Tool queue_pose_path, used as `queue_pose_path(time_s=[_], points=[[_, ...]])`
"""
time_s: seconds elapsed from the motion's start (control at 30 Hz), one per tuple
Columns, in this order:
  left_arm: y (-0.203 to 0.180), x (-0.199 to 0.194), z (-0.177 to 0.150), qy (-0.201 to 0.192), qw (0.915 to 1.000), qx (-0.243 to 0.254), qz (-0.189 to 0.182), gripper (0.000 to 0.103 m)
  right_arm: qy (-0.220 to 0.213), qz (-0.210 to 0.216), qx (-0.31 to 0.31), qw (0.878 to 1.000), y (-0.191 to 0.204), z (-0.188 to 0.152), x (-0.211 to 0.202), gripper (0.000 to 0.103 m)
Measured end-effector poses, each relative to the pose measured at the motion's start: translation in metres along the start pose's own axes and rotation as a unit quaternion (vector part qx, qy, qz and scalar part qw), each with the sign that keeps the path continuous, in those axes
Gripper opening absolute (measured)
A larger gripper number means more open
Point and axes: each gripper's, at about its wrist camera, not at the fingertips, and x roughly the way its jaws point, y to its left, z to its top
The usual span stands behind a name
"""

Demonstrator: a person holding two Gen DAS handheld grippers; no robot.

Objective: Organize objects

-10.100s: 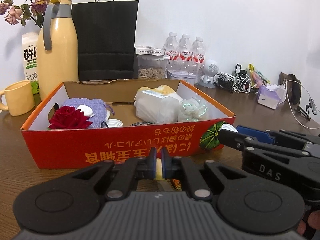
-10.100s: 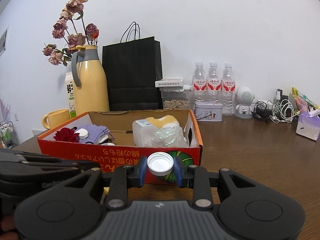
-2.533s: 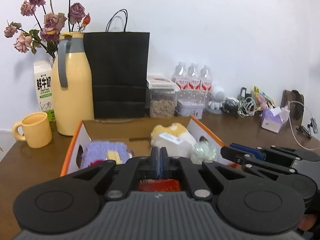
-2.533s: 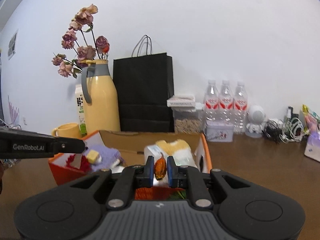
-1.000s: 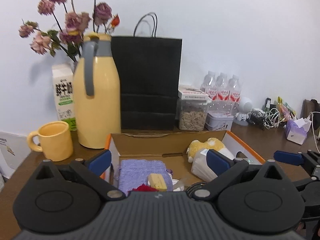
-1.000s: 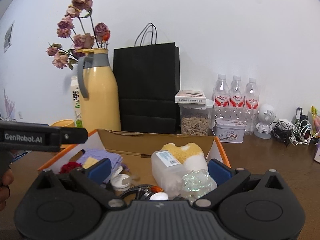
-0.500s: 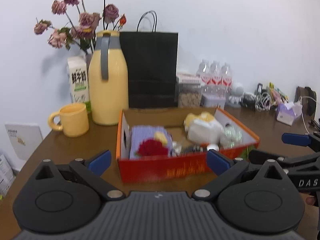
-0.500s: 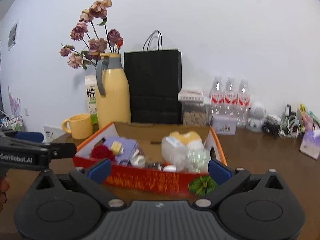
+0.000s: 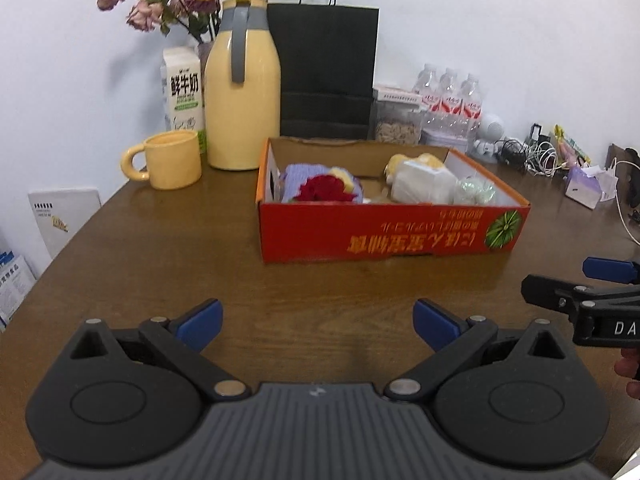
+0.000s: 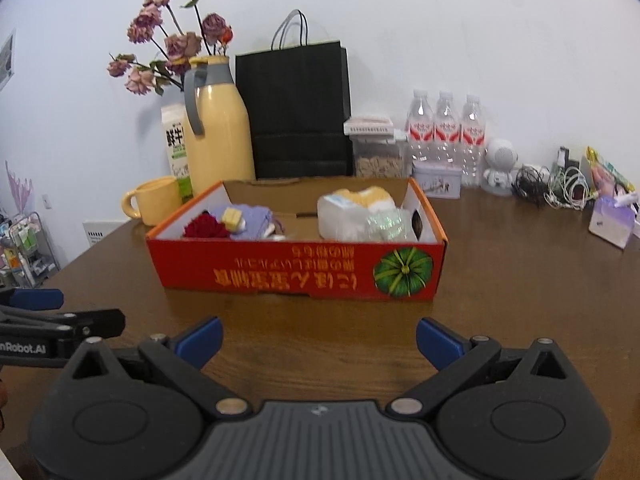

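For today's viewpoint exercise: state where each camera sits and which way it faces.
Left wrist: on the left gripper, open, facing the red box from the front-left; the right gripper shows at right.
Right wrist: on the right gripper, open, facing the box squarely; the left gripper's tip shows at left.
Shared: box, yellow jug, black bag.

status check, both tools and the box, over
Left tool open, empty. Right tool open, empty. Red cardboard box on the brown wooden table, loaded with items. Nothing between tools and box.
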Motion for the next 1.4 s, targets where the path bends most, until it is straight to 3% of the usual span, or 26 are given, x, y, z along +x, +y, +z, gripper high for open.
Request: queue_pose_path(time_s=[1.4], points=[[0.0015,0.0017,-0.0060,0.006,1.0000,-0.005,0.004,0.103,0.012,-0.003,0.003,1.000,-0.0036,-0.0049,0.0067,0.103]])
